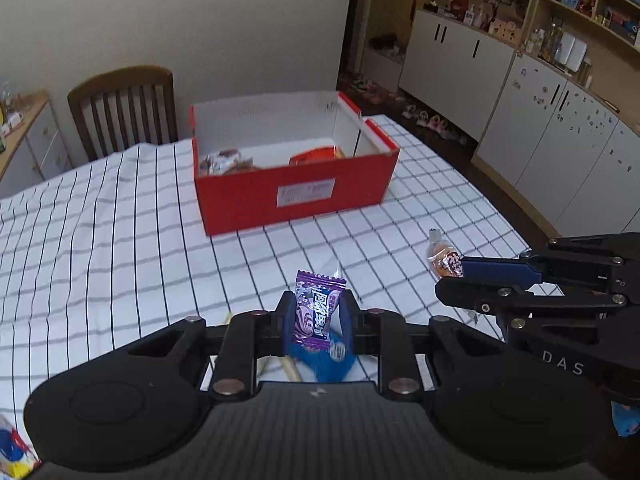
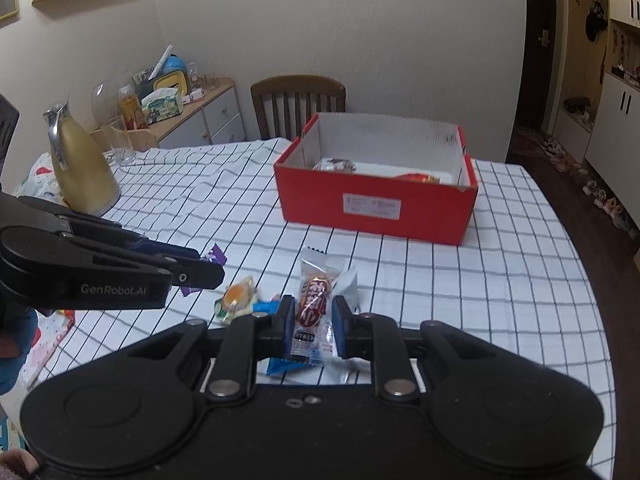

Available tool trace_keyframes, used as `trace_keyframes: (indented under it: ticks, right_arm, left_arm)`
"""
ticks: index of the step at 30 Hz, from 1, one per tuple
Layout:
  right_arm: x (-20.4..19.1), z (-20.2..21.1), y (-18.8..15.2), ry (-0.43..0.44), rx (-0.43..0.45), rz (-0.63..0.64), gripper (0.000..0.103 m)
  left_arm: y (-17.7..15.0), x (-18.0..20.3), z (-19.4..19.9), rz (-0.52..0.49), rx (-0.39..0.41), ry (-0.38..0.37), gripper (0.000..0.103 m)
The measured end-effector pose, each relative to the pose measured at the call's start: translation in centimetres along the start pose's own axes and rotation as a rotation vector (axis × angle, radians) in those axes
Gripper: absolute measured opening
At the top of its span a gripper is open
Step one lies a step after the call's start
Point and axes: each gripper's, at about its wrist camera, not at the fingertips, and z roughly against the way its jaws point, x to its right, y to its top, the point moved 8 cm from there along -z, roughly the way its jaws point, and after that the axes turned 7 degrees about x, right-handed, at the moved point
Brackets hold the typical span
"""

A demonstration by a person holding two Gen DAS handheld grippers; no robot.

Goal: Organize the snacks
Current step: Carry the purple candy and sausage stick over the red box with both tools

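The left gripper [image 1: 316, 316] is pitched downward, its blue pads clamped on a purple packet [image 1: 316, 312]. The right gripper [image 2: 310, 320] is likewise pitched downward and closed on a clear packet [image 2: 314, 312]. Both are held above the counter [image 2: 500, 264], side by side and apart.

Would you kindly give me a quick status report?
Left gripper shut on purple candy. Right gripper shut on red snack packet. Red box ahead, path clear.
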Motion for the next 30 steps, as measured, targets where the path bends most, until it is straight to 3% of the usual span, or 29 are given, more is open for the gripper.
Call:
trace_keyframes:
  ticks: [16, 30]
  right_arm:
    - [3.5, -2.3, 8.1, -0.051, 0.115, 0.085, 0.019]
    - [5.6, -6.1, 12.6, -0.053, 0.142, 0.119, 0.019]
  left_arm:
    - [8.2, 0.4, -3.2, -0.034, 0.103, 0.041, 0.023]
    - [13.8, -1.0, -7.1, -0.016, 0.129, 0.099, 0.023]
